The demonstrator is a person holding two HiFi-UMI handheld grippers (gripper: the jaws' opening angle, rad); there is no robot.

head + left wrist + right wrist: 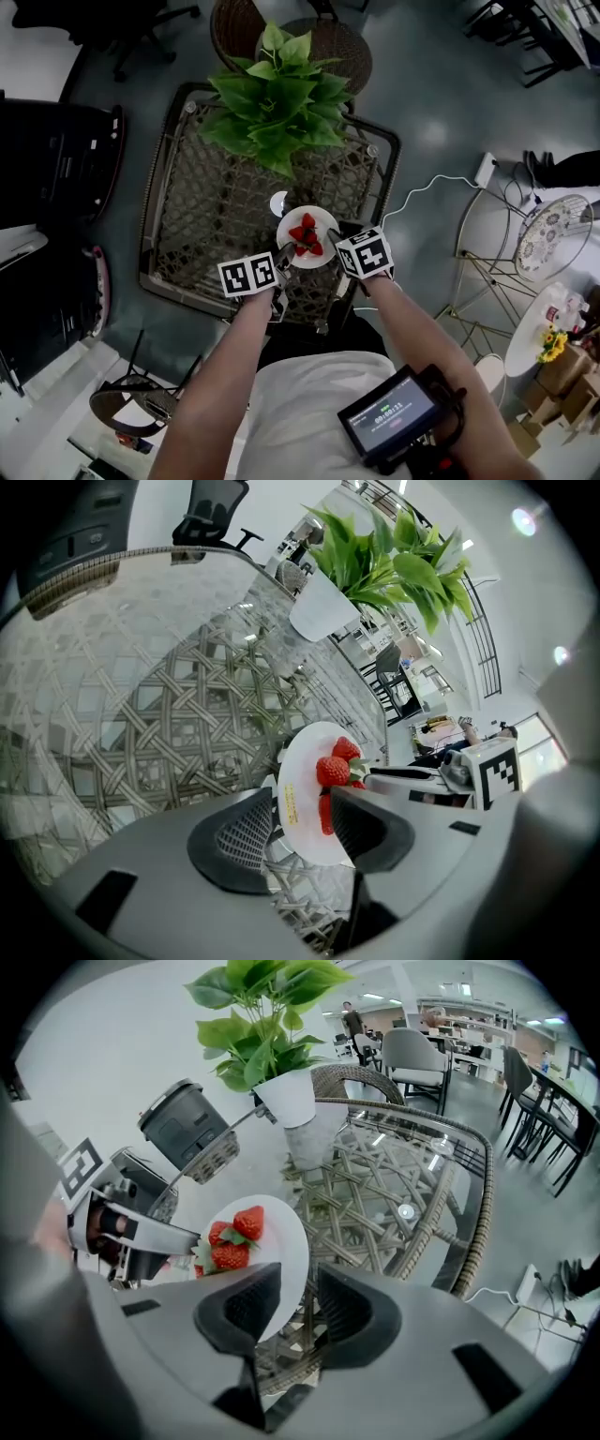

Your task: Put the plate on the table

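The plate (327, 225) sits on the glass-topped wicker table (211, 216). Beyond the plate stands a potted plant (277, 103). The left gripper (300, 832) is at the plate's left rim and the right gripper (298, 1302) at its right rim. Both have their jaws wide apart, with the rim between them but not clamped. Strawberries (307, 234) lie on the plate.

No legible text, digits on the screen (392, 415) too blurred, yellow sticker (290, 804) on the plate (305, 752) unreadable

Potted plant (281, 103) blocks the far side of the table (187, 211); left half gives free room.
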